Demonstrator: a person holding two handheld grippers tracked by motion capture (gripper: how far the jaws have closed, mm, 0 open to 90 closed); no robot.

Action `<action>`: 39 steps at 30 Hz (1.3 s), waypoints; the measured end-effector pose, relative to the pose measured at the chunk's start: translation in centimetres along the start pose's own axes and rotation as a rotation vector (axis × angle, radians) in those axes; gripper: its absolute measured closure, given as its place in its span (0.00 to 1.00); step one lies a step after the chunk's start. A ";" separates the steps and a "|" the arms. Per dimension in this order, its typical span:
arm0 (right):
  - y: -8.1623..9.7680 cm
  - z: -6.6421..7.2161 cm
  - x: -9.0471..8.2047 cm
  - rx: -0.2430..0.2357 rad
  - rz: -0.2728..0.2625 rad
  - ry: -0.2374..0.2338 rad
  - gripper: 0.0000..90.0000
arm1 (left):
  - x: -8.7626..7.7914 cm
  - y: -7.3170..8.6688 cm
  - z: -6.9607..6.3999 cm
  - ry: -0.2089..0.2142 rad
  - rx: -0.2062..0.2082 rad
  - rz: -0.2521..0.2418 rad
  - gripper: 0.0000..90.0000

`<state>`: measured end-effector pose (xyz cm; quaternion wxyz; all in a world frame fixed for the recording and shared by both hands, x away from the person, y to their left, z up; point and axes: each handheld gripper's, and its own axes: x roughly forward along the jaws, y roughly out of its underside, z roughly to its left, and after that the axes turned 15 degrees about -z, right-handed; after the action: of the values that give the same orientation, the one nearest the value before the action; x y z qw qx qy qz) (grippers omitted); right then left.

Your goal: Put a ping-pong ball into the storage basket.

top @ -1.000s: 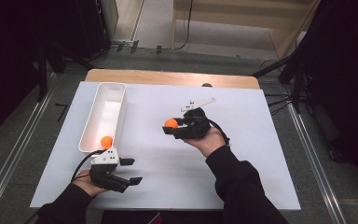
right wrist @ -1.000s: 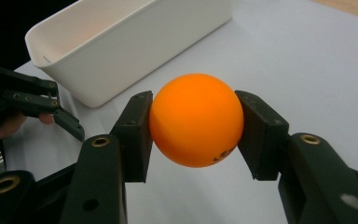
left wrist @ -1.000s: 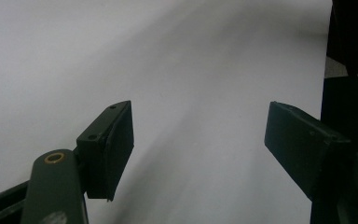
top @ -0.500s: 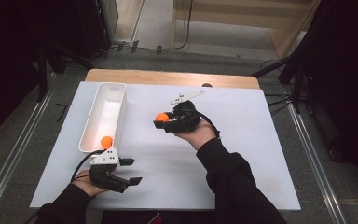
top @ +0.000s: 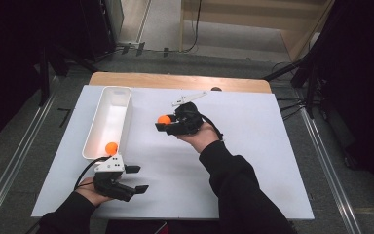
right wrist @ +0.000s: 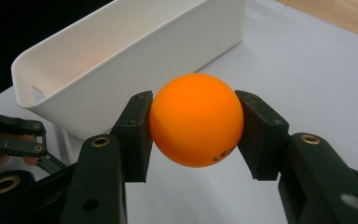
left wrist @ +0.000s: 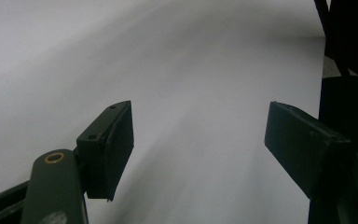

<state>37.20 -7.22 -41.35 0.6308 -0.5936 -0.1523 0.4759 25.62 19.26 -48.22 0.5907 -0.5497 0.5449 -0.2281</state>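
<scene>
Right gripper (top: 161,123): pads pinching an orange ping-pong ball (right wrist: 196,119) square across its middle; held above the white table (top: 253,146), just to the right of the white bin (top: 108,97)

Left gripper (top: 135,179): jaws spread, nothing between them; parked near the table's front edge, just below the bin's near end

Bin: long, narrow, open-topped; one orange ball (top: 111,148) already lying at its near end

Step in hand: by my reading, the carried ball is headed over the bin's right wall for a drop

Risk one: a smooth round ball gripped at two small patches; any slackening of the squeeze or a jolt of the hand and it pops out, bounces, rolls off the table

Risk two: release too near the wall; ball clips the rim and drops outside

Risk three: release from too high; a light ball bounces back out, or knocks the ball inside about

Risk four: jaws swung low could catch the bin's wall and shove the light bin
</scene>
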 end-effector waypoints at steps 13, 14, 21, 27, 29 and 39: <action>-0.9 0.6 1.7 0.003 -0.012 -0.013 0.54 | -0.1 0.0 0.0 -0.001 0.005 0.000 0.27; -1.0 0.7 1.8 0.000 -0.011 -0.016 0.54 | -0.1 0.0 -0.1 -0.001 0.001 -0.002 0.27; -1.5 1.3 2.8 -0.012 -0.006 -0.016 0.54 | -0.2 0.0 0.0 -0.002 0.004 -0.006 0.27; -1.7 1.7 3.6 -0.004 -0.023 -0.029 0.54 | -0.1 0.1 0.0 -0.002 0.004 -0.005 0.27; -1.9 1.8 3.9 0.001 -0.031 -0.023 0.54 | -0.1 0.1 0.0 -0.003 0.001 -0.007 0.27; -3.0 2.4 5.1 -0.020 -0.045 -0.026 0.54 | -0.4 0.0 0.2 -0.007 0.004 0.000 0.27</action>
<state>39.15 -1.34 -39.98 0.6335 -0.5901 -0.1785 0.4676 25.66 19.69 -48.13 0.5938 -0.5493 0.5422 -0.2272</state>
